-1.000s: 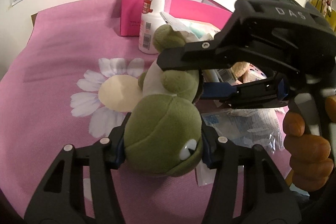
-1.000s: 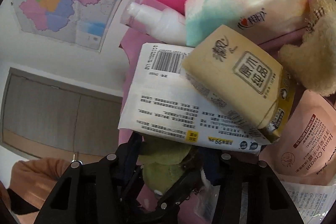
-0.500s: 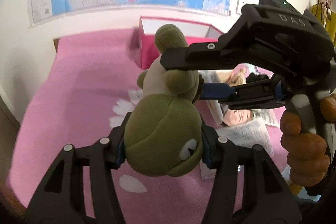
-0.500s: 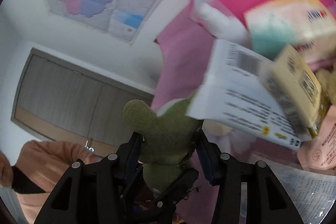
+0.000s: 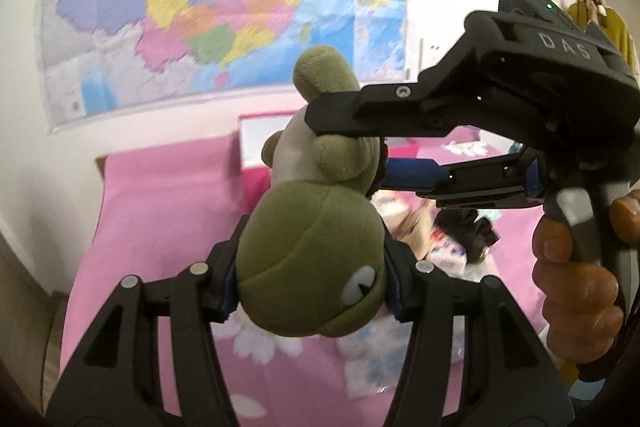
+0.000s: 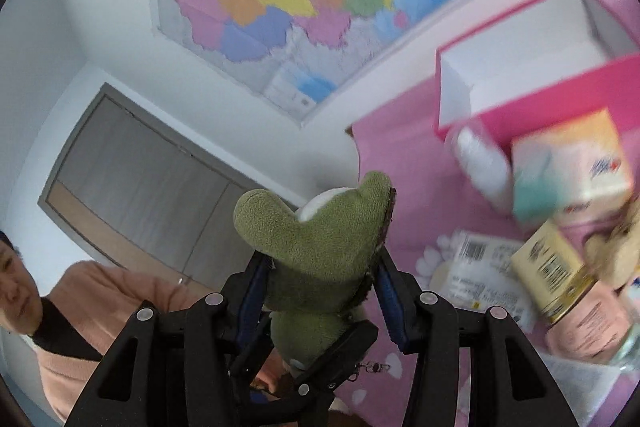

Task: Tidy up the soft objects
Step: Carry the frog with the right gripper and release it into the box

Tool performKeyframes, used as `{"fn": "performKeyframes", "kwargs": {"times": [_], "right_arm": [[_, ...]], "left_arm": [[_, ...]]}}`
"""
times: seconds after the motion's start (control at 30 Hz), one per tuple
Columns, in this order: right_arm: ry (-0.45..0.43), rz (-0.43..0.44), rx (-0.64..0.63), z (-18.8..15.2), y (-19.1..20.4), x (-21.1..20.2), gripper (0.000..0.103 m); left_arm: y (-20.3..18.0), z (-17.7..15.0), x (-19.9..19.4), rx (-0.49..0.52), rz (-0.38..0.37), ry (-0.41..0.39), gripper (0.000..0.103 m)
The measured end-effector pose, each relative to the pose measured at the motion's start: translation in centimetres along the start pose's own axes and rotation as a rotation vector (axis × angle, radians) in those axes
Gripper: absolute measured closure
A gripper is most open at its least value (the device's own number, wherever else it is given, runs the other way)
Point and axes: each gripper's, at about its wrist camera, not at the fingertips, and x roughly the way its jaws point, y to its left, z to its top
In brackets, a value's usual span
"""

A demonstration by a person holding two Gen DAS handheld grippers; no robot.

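- We had the green plush frog [image 5: 312, 259] held at both ends, up above the pink tabletop [image 5: 160, 211].
- Left gripper [image 5: 310, 279] clamped its head; right gripper [image 6: 320, 279] clamped its body and legs.
- Its long axis ran from the left gripper away toward the open pink box [image 6: 532, 83], which lay beyond and lower, so neither hand was clearly nearer.
- Box interior was blurred; clutter [image 6: 560, 227] was smeared.

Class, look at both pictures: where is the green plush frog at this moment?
The green plush frog is held in the air above the pink tablecloth, head clamped in the left tongs and body in the right tongs, before the wall map.
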Motion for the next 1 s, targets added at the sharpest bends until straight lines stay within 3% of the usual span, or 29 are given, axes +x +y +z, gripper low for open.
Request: {"fn": "performKeyframes", "kwargs": {"times": [0.17,0.4,0.73,1.0], "right_arm": [[-0.085,-0.039,-0.035,2.7,0.8,-3.1,0.052],[-0.163,-0.102,-0.058,7.9,0.2,-5.9,0.051],[-0.164,-0.177,0.044,16.1,-6.6,-4.6,0.051],[-0.126,-0.220,0.123,19.6,-12.1,-2.6,0.049]], "left_arm": [[-1.6,3.3,1.6,0.018,-0.062,-0.036,0.045],[-2.9,8.0,6.9,0.028,-0.130,-0.038,0.045],[-2.4,11.8,18.4,0.016,-0.183,0.112,0.043],[-2.3,12.6,23.3,-0.024,-0.168,0.183,0.033]]}}
